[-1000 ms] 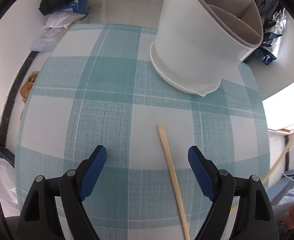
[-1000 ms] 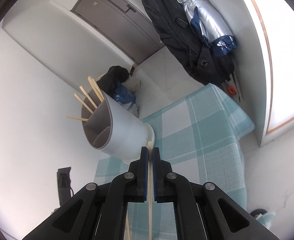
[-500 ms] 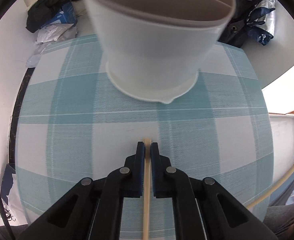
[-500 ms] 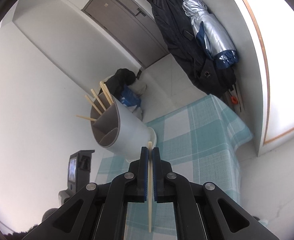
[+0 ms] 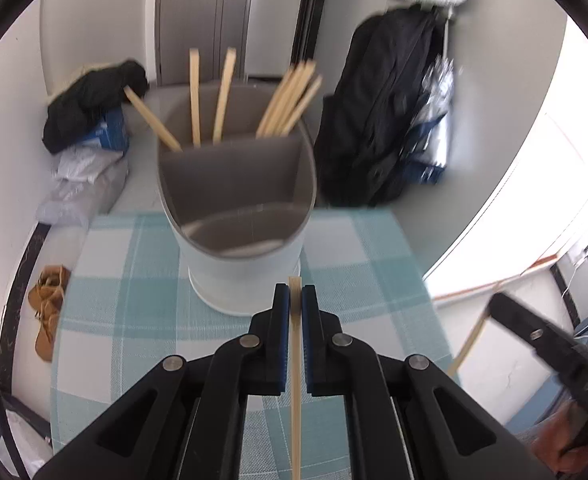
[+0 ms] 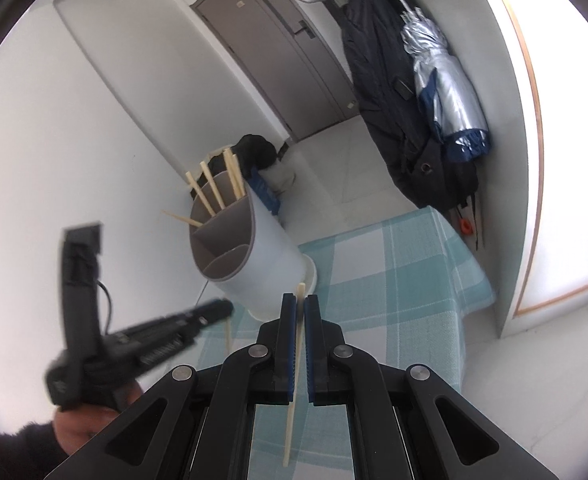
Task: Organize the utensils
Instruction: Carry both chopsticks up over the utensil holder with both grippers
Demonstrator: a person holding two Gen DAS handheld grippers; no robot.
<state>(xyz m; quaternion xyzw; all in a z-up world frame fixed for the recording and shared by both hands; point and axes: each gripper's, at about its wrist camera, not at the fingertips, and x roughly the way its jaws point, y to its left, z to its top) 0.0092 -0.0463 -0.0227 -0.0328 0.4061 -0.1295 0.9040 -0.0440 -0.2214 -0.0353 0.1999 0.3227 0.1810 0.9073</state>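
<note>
My left gripper (image 5: 294,300) is shut on a wooden chopstick (image 5: 295,380) and holds it above the checked tablecloth (image 5: 134,280), just in front of the white utensil holder (image 5: 242,268). The holder has grey compartments; several chopsticks (image 5: 286,104) stand in its far ones, the near one looks empty. My right gripper (image 6: 301,312) is shut on another chopstick (image 6: 297,360), raised to the right of the holder (image 6: 254,264). The left gripper (image 6: 214,312) shows blurred at the left of the right wrist view, and the right gripper (image 5: 498,304) at the right of the left wrist view.
The teal and white checked cloth (image 6: 394,272) covers a small table. Dark coats and a silver umbrella (image 6: 442,92) hang on the wall beyond. Bags and clothes (image 5: 90,120) lie on the floor behind the table, shoes (image 5: 48,312) at its left.
My left gripper shut on the chopstick that lay on the cloth and lifted it to face the holder's opening. My right gripper kept its chopstick and drifted nearer the holder.
</note>
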